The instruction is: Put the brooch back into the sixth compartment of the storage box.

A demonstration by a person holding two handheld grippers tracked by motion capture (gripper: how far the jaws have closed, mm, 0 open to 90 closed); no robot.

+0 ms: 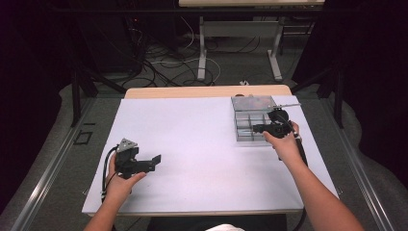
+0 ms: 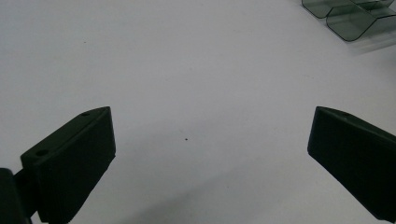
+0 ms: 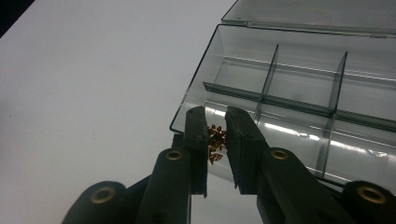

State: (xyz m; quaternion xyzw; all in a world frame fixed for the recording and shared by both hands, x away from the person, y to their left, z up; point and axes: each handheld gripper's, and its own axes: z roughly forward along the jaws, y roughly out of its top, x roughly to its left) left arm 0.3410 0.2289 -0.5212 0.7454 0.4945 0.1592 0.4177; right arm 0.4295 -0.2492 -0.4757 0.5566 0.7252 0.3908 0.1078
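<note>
**Right claw at the parts box, small brass pieces in a near-corner compartment**

Nearest the person, the left claw rests low over the white table, held in the left hand. In the left gripper view its jaws stand wide apart with nothing but bare table between them, so it is open and idle. It sits well apart from the work.

Farther out and to the right, the right hand carries the right claw to the near edge of the clear compartment box, which lies on the far right part of the table with its lid thrown back. In the right gripper view the jaws are drawn close together, with only a narrow gap left, and through that gap shows a little heap of brass-coloured pieces in a compartment at the box's near corner. Whether the pads actually pinch any piece, or just hover in front of the heap, I cannot tell; nothing is plainly gripped. The other compartments look empty.

To my eye the step in hand is the work at that corner compartment, either picking from the heap or dropping into it. If it is a pick, the next move calls for the tips to go over the wall and into the pieces, parting a little first, then closing gently; the bits are tiny and loose and would scatter easily. The light box may slide if nudged, so the idle left claw could steady it.
</note>
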